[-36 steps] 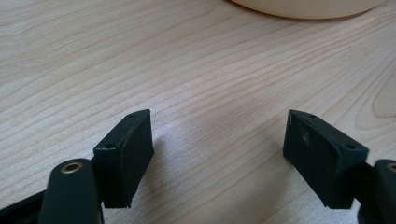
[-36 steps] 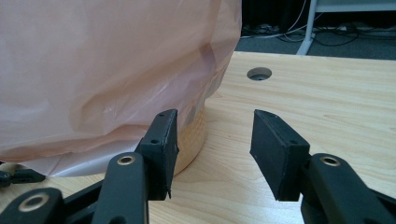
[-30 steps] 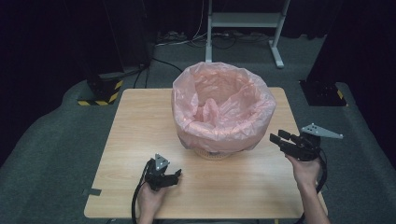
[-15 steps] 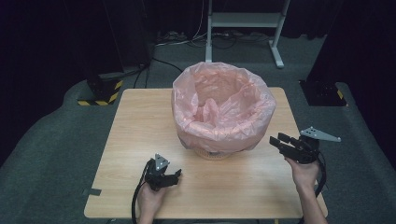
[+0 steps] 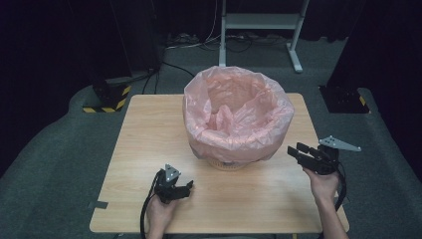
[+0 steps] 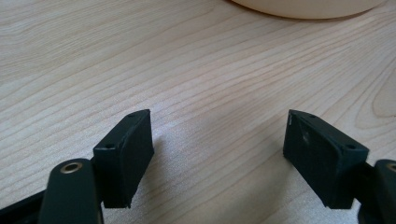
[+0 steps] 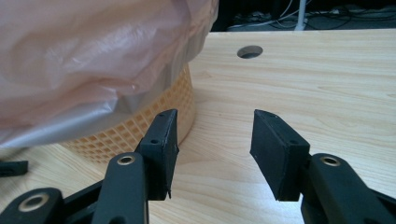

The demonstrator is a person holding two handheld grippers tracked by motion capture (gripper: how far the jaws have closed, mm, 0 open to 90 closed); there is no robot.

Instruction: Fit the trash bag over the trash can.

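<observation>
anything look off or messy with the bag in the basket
Nothing is spilled or damaged. The pink bag lines the yellow lattice basket, its top folded out over the rim, loose and crumpled but seated. The basket stands upright on the table. Both grippers, left and right, are open, holding nothing.

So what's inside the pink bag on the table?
The pink bag lines a yellow lattice basket. Inside, the high view shows crumpled pink plastic, with no item visible. The folds hide the bottom, so anything beneath them cannot be seen.
</observation>
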